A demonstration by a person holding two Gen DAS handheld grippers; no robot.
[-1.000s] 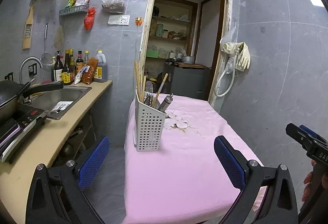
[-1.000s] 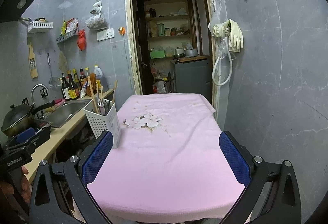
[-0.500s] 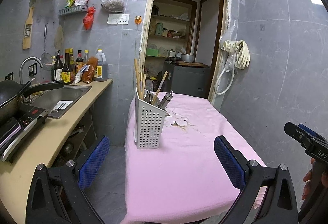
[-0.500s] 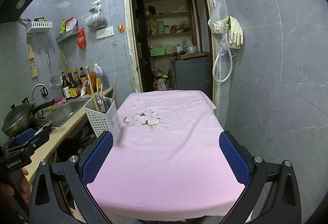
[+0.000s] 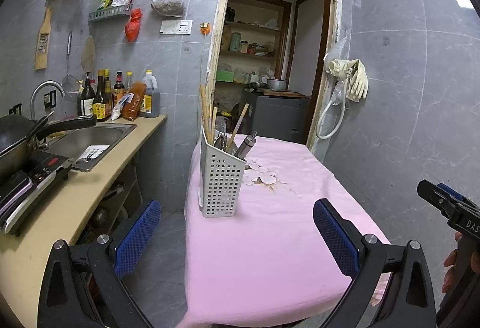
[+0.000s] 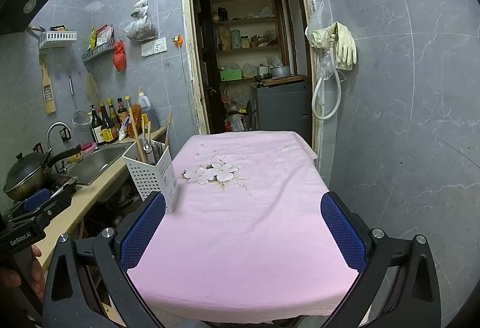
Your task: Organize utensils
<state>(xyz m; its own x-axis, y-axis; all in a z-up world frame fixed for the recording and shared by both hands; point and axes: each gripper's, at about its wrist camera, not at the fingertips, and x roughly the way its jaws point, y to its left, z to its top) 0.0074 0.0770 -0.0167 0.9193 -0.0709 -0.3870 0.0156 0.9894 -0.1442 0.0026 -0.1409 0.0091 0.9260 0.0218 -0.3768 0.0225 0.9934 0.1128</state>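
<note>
A white perforated utensil holder (image 5: 220, 178) stands on the left edge of the pink-clothed table (image 5: 270, 253); it also shows in the right wrist view (image 6: 153, 175). Wooden chopsticks (image 5: 207, 112) and metal utensil handles (image 5: 246, 143) stick out of it. My left gripper (image 5: 237, 235) is open and empty, held in front of the holder above the near table. My right gripper (image 6: 243, 226) is open and empty above the table's near edge, with the holder beyond its left finger.
A kitchen counter (image 5: 90, 187) with a sink (image 5: 90, 142), a wok (image 5: 15, 136), a stove and several bottles (image 5: 102, 97) runs along the left. A doorway (image 6: 246, 58) to a pantry lies behind the table. A grey tiled wall (image 6: 405, 118) is on the right.
Both grippers have drifted slightly toward the table and lifted a little. Both stay open and empty.
</note>
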